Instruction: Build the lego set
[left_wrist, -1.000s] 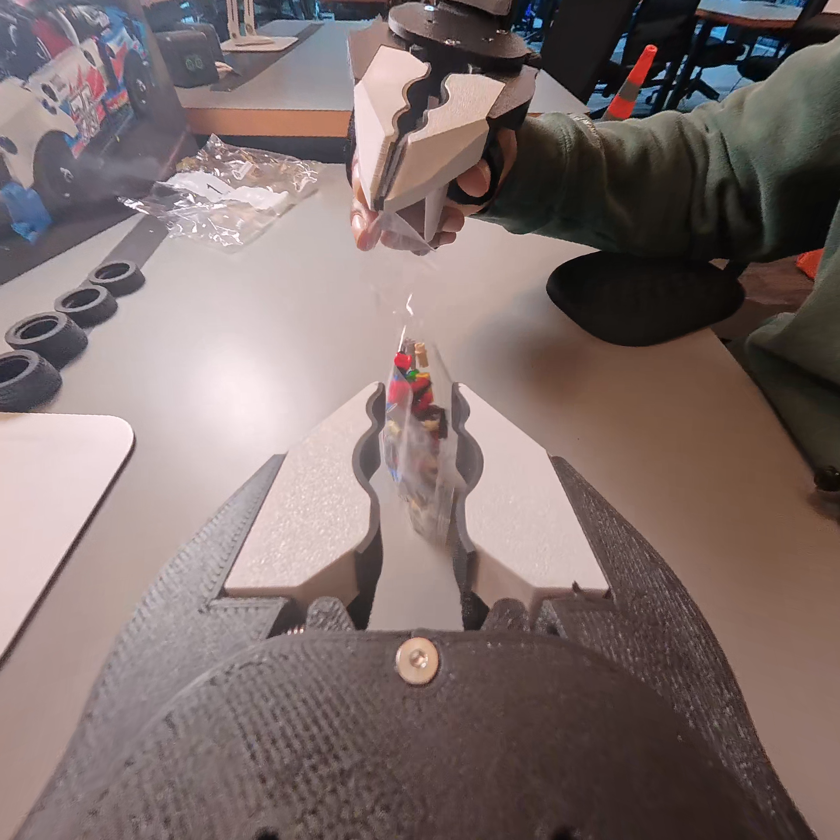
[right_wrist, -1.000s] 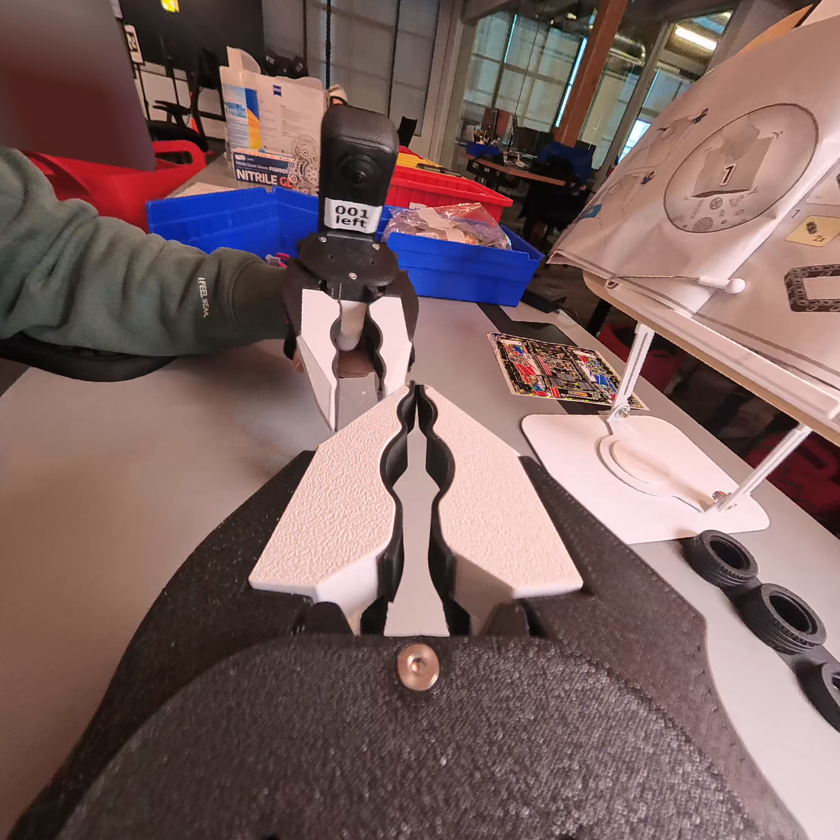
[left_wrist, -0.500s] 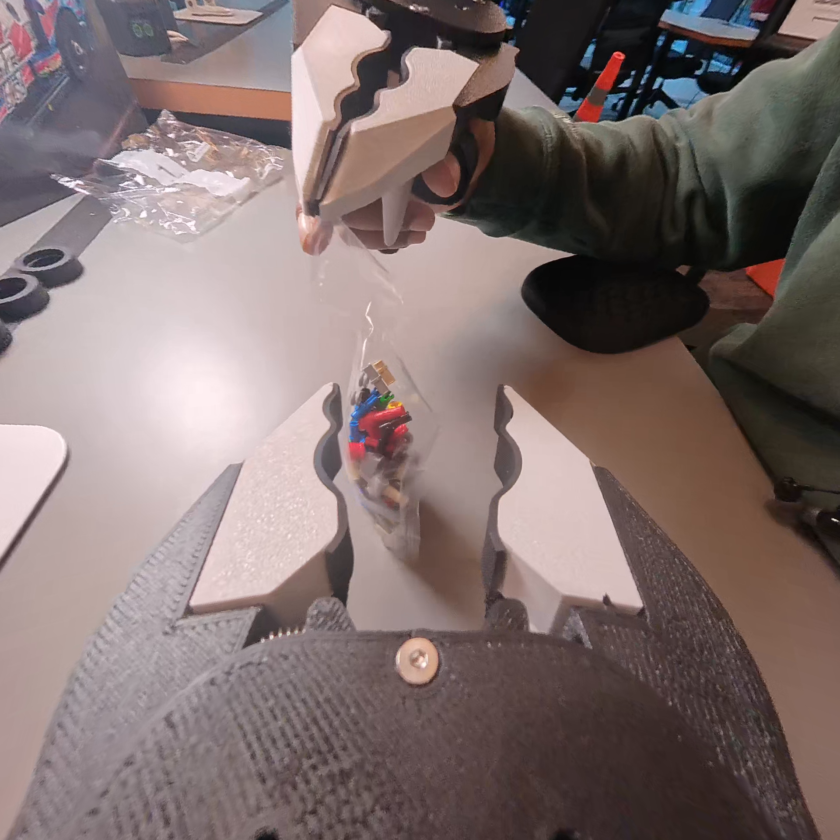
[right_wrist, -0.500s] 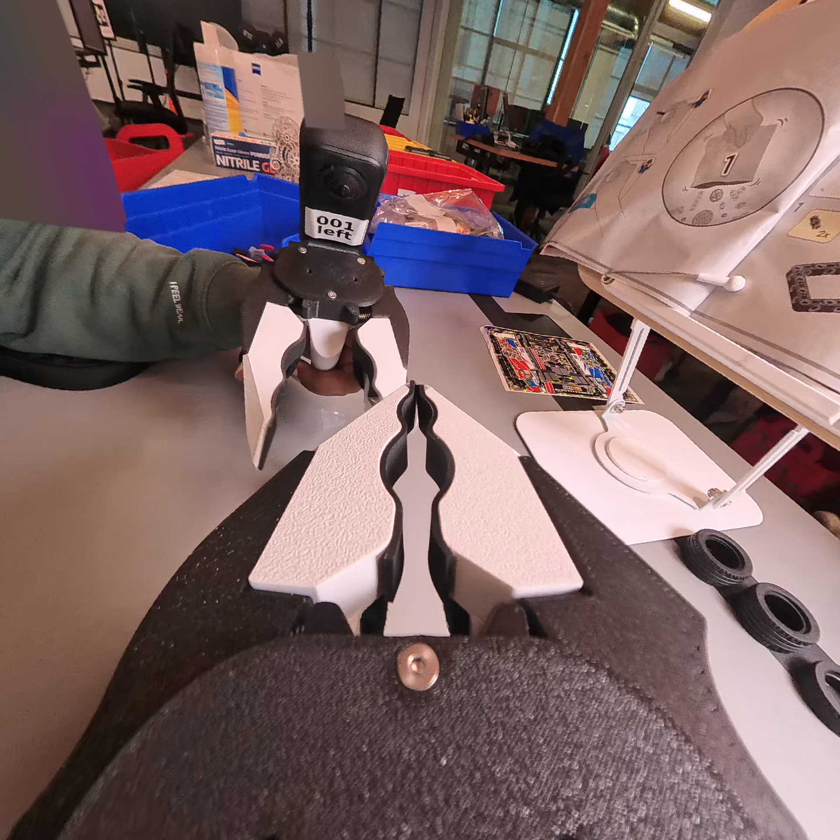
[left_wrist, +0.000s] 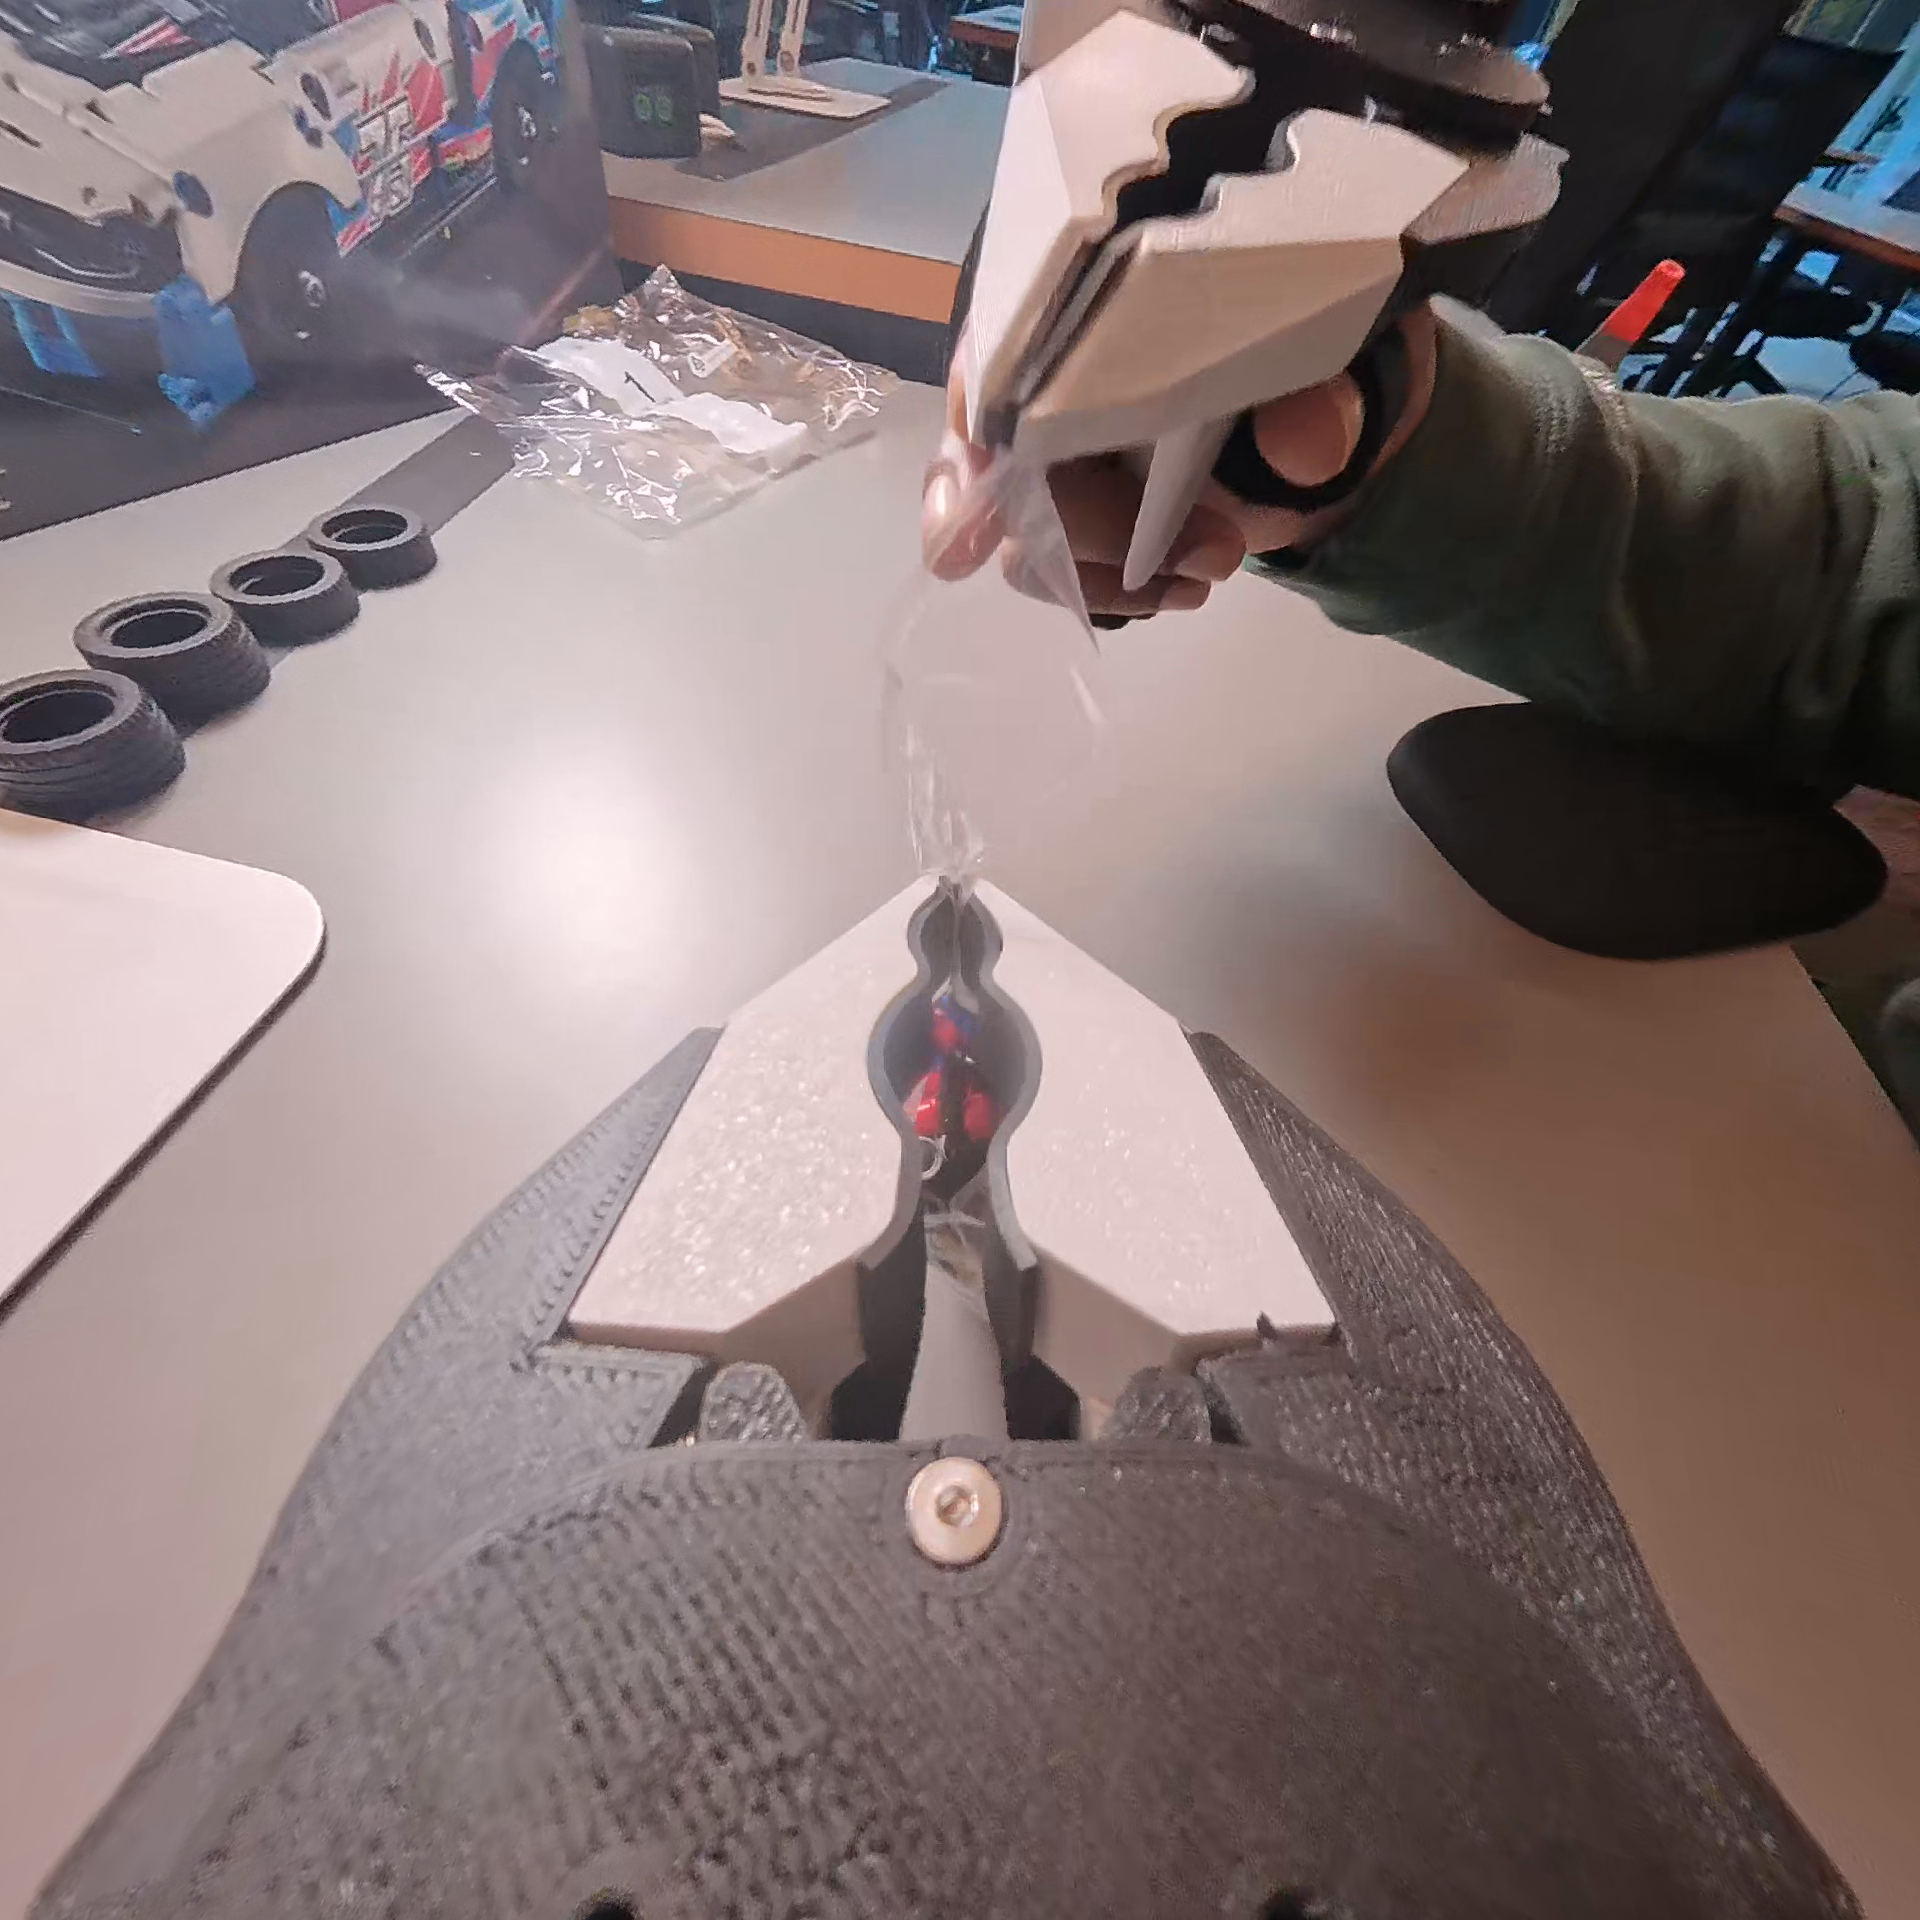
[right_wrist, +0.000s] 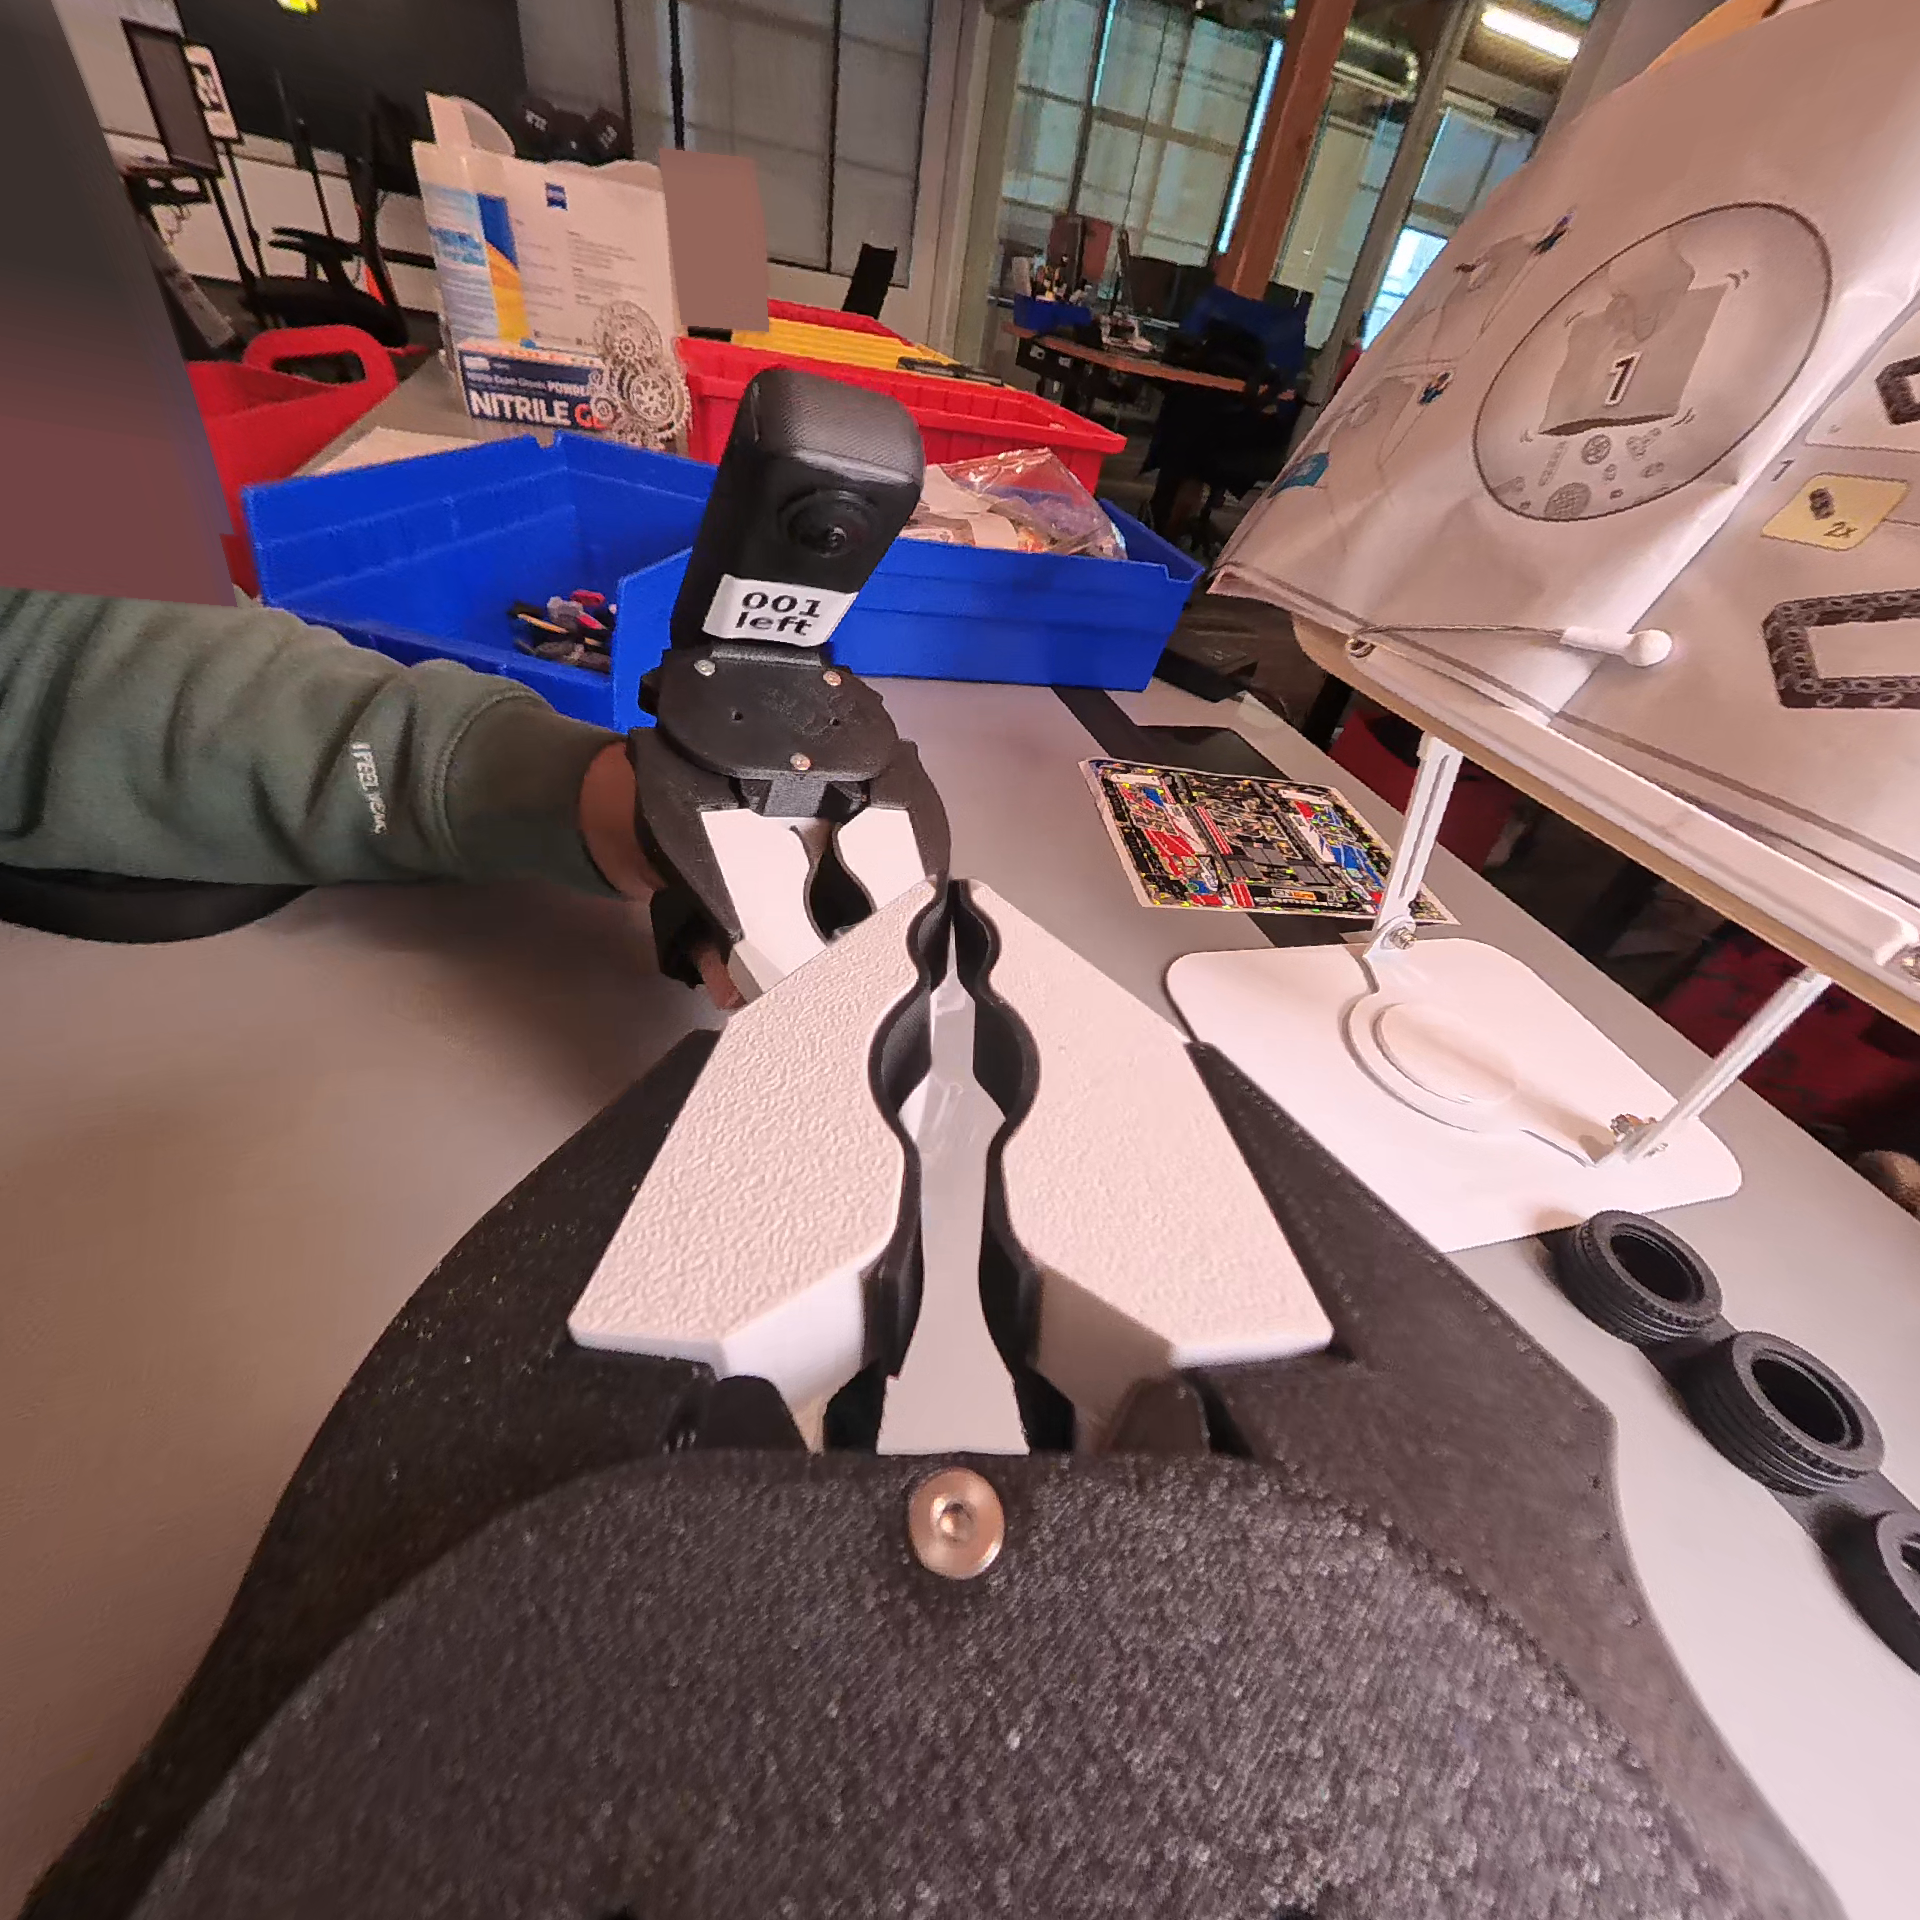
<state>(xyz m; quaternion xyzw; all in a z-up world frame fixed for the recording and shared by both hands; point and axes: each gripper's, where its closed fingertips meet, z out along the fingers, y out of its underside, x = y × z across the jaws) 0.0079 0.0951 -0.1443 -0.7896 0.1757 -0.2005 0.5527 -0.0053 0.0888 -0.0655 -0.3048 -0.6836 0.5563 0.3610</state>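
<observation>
I have the little bag (left_wrist: 961, 1049) of lego bits held between both tools. My left gripper (left_wrist: 951, 914) is closed tight on the bag, and I can see red and blue bits bunched in the round gap between its jaws. My right gripper (left_wrist: 982, 436) is closed on the clear top of the same bag, higher up, so the plastic is pulled into a thin twist between the two. I think I am about to tear it open. If I pull too hard or too fast, the bag could burst and the small bits could fly out and roll off the table (left_wrist: 623, 727). The table edge curves away on my right side, near the sleeve (left_wrist: 1621, 499), so bits going that way would fall to the floor. The thin plastic could also slip out of my right jaws, since it is so smooth. There is good bare room in the middle of the table under the bag. On one side sit the tires (left_wrist: 166, 649) in a row and the white base (right_wrist: 1455, 1081) of the book stand, close by. An empty-looking clear bag (left_wrist: 665, 410) lies farther off, and the sticker sheet (right_wrist: 1247, 842) and blue bins (right_wrist: 457, 551) are well away. I should keep the bag low over the bare part.
</observation>
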